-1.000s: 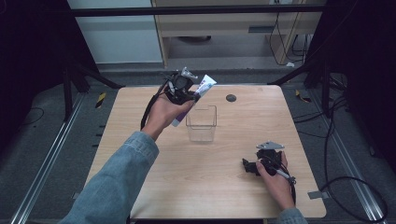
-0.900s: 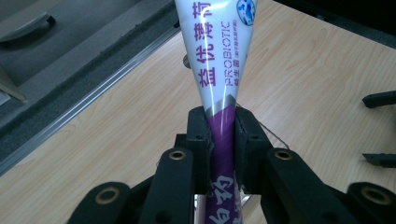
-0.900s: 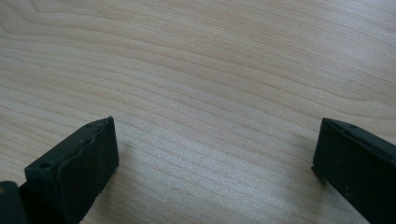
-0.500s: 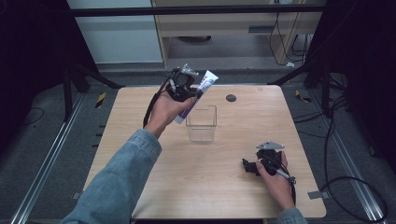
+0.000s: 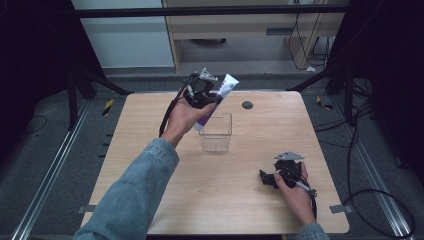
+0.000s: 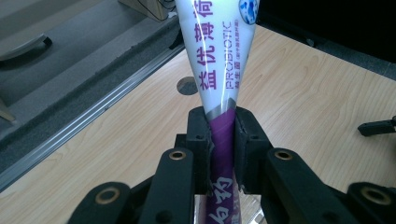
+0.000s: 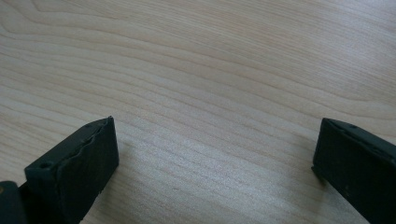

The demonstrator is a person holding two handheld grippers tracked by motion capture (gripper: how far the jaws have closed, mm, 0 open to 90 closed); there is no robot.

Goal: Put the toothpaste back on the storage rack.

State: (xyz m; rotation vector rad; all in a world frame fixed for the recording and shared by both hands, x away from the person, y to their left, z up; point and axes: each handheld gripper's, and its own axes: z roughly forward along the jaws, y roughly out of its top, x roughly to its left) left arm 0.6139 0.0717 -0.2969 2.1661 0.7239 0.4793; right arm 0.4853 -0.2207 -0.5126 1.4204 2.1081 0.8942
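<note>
Jaws of left gripper (image 6: 219,135) clamp the toothpaste tube (image 6: 218,60) mid-body; right gripper (image 7: 215,154) gapes idle. Centre tube's lower end over clear box (image 5: 216,131) below before releasing.

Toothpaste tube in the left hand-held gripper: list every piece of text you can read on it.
"PROBIOTIC", purple, running along the white part of the toothpaste tube.
"益优薄荷", large purple characters beside it.
A line of small purple characters next to "PROBIOTIC": too small to read.
White characters on the purple band between the jaws of the left hand-held gripper: partly hidden, unreadable.

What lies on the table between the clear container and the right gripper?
Nothing: the high view shows bare wood between the clear container and the right gripper.
</note>
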